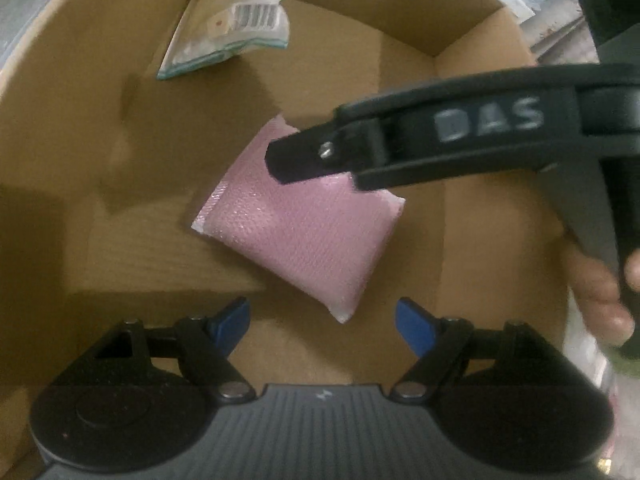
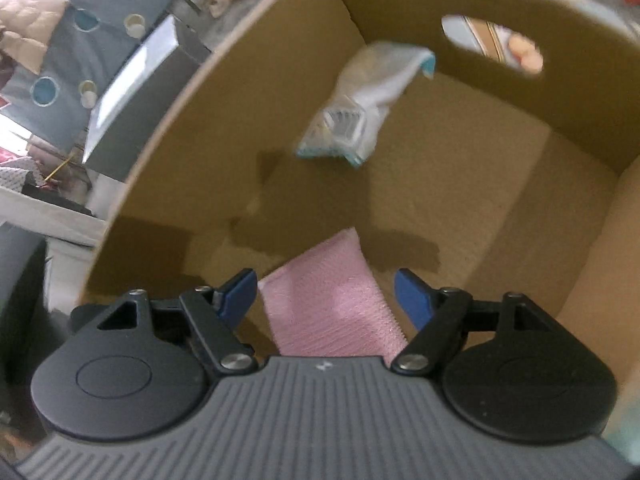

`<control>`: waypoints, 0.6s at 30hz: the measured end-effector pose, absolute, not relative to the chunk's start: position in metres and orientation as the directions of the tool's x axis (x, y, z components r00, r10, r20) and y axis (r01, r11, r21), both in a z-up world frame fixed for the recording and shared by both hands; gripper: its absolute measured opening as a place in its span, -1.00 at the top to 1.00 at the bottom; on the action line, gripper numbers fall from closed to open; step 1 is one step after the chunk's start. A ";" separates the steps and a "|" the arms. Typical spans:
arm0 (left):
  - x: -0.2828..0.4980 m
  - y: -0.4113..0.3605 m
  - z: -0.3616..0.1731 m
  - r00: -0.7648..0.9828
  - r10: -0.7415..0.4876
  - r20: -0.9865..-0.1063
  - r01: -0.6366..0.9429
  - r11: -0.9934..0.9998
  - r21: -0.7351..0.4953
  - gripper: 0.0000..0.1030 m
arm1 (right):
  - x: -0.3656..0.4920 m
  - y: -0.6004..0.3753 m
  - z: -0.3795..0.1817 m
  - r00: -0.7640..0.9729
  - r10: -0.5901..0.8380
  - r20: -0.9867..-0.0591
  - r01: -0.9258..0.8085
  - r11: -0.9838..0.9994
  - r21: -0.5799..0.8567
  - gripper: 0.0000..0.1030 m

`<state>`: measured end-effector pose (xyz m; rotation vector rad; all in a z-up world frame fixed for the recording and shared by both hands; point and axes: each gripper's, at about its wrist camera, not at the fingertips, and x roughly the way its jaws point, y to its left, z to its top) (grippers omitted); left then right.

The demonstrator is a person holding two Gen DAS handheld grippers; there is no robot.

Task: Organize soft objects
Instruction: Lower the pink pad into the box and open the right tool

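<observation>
A pink padded pouch (image 1: 296, 224) lies flat on the floor of a cardboard box (image 1: 80, 80). My left gripper (image 1: 322, 320) hangs open just above the pouch's near corner, with nothing between its blue pads. A black finger (image 1: 296, 156) of my right gripper reaches in from the right over the pouch's far edge. In the right wrist view, my right gripper (image 2: 325, 292) is open, and the pink pouch (image 2: 332, 312) sits below between the blue pads without touching them. A white packet with a barcode (image 1: 228, 28) (image 2: 356, 112) leans against the far box wall.
The box walls (image 2: 224, 128) rise all around, with a hand-hole cut in the far wall (image 2: 492, 46). A person's hand (image 1: 600, 292) grips the right tool at the right edge. Outside the box lie a grey case (image 2: 132, 92) and clutter on the floor.
</observation>
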<state>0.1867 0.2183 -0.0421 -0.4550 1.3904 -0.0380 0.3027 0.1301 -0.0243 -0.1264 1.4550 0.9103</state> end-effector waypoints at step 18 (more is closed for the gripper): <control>0.199 0.216 -0.045 0.200 -0.201 -0.959 -0.213 0.946 -0.243 -0.57 | 0.281 0.132 -0.027 -0.063 0.407 -0.911 -0.649 0.677 0.347 0.19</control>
